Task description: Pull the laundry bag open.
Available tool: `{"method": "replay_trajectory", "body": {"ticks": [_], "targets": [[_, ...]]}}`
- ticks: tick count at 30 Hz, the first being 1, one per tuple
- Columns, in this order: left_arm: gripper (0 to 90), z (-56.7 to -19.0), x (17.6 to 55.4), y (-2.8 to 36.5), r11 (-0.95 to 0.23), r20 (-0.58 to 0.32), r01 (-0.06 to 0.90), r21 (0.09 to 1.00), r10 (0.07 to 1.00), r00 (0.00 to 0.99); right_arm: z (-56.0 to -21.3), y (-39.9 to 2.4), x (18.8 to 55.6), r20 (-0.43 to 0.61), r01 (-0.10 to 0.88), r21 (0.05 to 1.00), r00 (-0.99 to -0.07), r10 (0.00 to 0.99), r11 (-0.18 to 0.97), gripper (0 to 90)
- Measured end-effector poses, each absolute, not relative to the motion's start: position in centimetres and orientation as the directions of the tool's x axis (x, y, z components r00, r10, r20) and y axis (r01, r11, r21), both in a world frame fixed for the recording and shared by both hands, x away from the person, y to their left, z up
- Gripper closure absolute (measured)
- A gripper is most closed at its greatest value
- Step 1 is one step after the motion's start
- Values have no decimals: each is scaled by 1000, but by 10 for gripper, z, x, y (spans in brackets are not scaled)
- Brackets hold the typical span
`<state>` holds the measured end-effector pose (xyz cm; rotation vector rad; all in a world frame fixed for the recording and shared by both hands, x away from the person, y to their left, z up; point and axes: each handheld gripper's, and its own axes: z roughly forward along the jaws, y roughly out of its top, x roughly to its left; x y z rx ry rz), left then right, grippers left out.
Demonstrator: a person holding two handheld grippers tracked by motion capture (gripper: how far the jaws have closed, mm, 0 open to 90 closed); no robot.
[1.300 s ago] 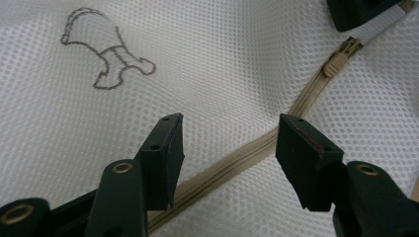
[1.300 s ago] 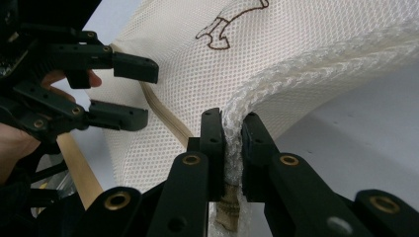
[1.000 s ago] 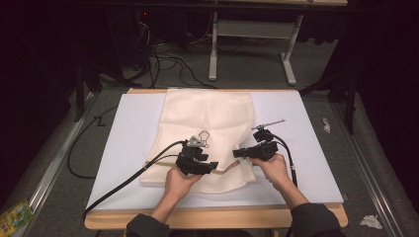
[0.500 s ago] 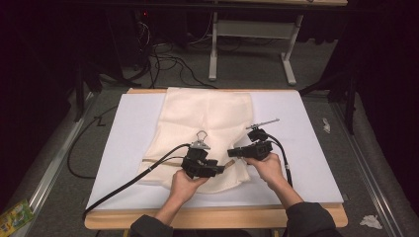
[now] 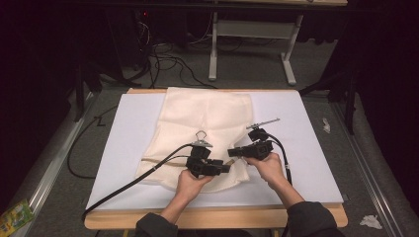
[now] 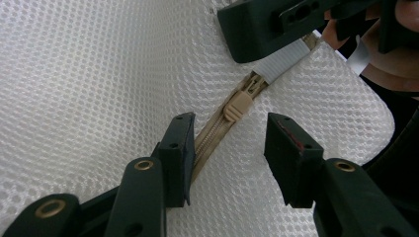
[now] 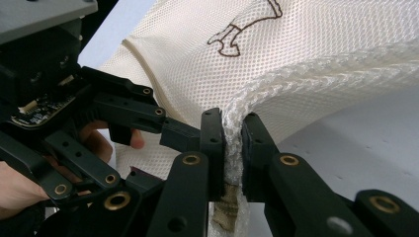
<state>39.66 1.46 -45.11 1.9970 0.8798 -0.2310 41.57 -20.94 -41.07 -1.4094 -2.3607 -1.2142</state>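
A cream mesh bag lies flat on the white board. Along its near edge runs a tan zipper, with the pull close to the bag's corner. My left gripper straddles the zipper line just short of the pull. Its jaws have just been opening; the zipper lies between them and the pads do not press on it. My right gripper is shut on the bunched mesh at the zipper's end. In the high view the left gripper and right gripper nearly meet tip to tip.
The board rests on a wooden table. Black cables trail from both grippers, the left one across the board to the front left. On the floor are crumpled paper, a green packet and desk legs.
The left gripper has shifted slightly toward the right gripper at the bag's near edge. The right gripper has stayed put, still pinching the mesh.
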Motion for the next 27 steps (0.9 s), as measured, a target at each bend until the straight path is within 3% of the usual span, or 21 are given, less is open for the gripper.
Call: {"method": "replay_trajectory", "body": {"ticks": [15,27], "targets": [[551,-454,400,9,-314,-490,664,678,481,727,-413,-207,415,506,794,561,-552,663,234,839],[651,-461,398,13,-259,-526,668,697,448,723,-419,-214,416,538,810,548,-532,654,208,839]]}}
